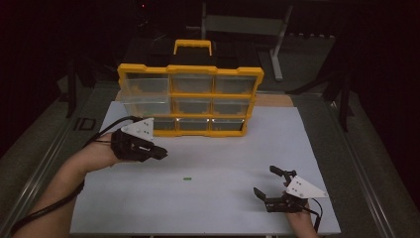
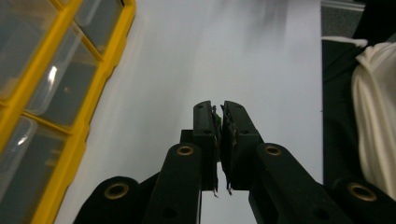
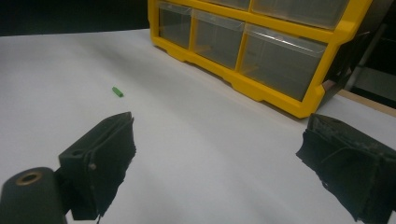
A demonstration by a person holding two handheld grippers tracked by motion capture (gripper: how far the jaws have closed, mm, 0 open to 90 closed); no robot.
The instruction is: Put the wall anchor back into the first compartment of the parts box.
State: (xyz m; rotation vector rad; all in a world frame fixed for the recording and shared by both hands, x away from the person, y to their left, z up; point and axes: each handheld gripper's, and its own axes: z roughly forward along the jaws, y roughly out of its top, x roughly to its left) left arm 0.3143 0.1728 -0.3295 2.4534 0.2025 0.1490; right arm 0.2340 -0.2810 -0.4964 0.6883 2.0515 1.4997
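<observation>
Hovering left gripper (image 1: 161,152), jaws pinching tiny green bit (image 2: 218,120), just short of yellow drawer box (image 1: 190,99); next probably drawer drop. Right gripper (image 1: 270,183) spread, idle.

Yellow organizer (image 1: 190,99) is blocking the far side of the white mat (image 1: 223,208), w/ its drawers facing the person. Mid mat is lying open btwn left gripper (image 1: 161,151) & right gripper (image 1: 265,186); a small green piece (image 1: 186,179) is sitting there.
</observation>
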